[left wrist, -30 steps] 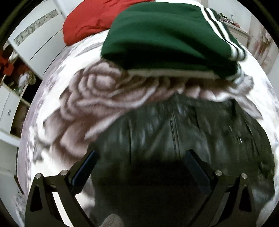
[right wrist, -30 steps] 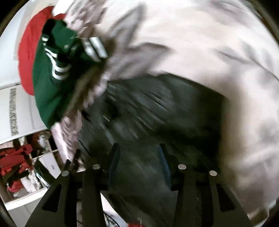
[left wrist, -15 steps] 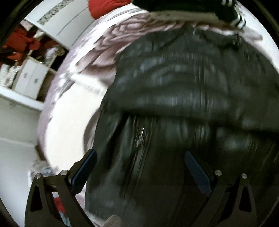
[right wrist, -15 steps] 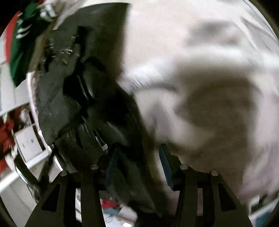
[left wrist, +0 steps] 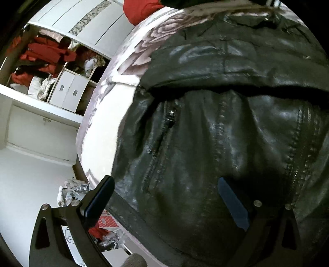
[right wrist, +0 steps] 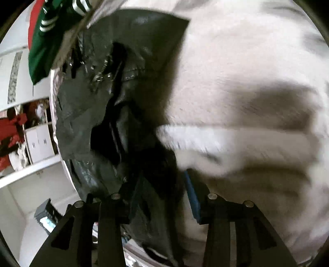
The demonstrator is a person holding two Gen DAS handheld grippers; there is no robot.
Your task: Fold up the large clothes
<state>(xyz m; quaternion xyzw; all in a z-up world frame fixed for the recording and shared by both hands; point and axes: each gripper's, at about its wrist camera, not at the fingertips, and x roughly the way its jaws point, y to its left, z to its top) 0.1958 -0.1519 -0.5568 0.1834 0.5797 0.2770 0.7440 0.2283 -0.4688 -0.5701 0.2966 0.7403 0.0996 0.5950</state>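
A black leather jacket [left wrist: 205,123] lies spread on a rose-patterned blanket [left wrist: 102,133], with its zip pocket and hem toward me. My left gripper [left wrist: 167,200] hovers open and wide over the jacket's lower part, and nothing is pinched between its fingers. In the right wrist view the jacket [right wrist: 86,115] fills the left side, crumpled. My right gripper [right wrist: 164,195] sits at the jacket's edge with its jaws opening. Dark jacket fabric lies between its fingers, but the blue face of the right pad [right wrist: 192,197] shows bare.
A green garment with white stripes [right wrist: 41,47] and a red one [left wrist: 141,8] lie at the bed's far end. Past the bed's left edge stand white wardrobe shelves [left wrist: 41,61] stuffed with clothes, with clutter on the floor [left wrist: 72,193]. Bare blanket [right wrist: 246,61] spreads to the jacket's right.
My left gripper has swung back along the jacket to its hem, and the green garment has left its view. My right gripper dropped to the jacket's edge, narrowed on the fabric, then widened.
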